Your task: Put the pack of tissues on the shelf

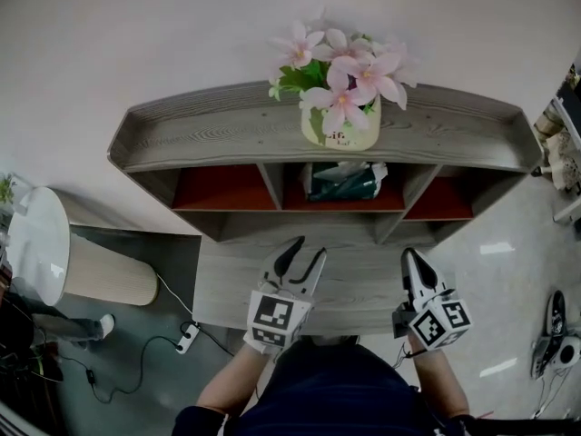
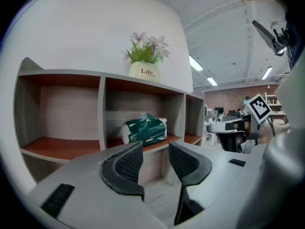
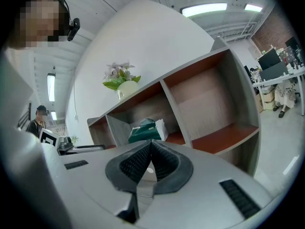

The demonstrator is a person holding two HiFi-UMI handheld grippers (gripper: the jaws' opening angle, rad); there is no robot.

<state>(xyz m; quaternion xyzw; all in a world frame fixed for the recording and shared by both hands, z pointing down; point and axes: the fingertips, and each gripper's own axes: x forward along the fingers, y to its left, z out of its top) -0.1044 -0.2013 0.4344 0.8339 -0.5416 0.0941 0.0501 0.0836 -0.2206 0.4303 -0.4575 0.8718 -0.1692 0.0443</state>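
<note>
Since the pack of tissues [image 1: 343,182] already sits in the middle compartment of the shelf [image 1: 209,130], my left gripper [image 1: 307,250] half-open and empty, my right gripper [image 1: 410,260] closed on nothing, a careless reach in could drag it out.

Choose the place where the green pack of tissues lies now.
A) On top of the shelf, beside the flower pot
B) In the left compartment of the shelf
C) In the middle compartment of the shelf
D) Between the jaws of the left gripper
C: the pack of tissues lies inside the middle compartment of the shelf, directly below the flower pot that stands on top.
</note>
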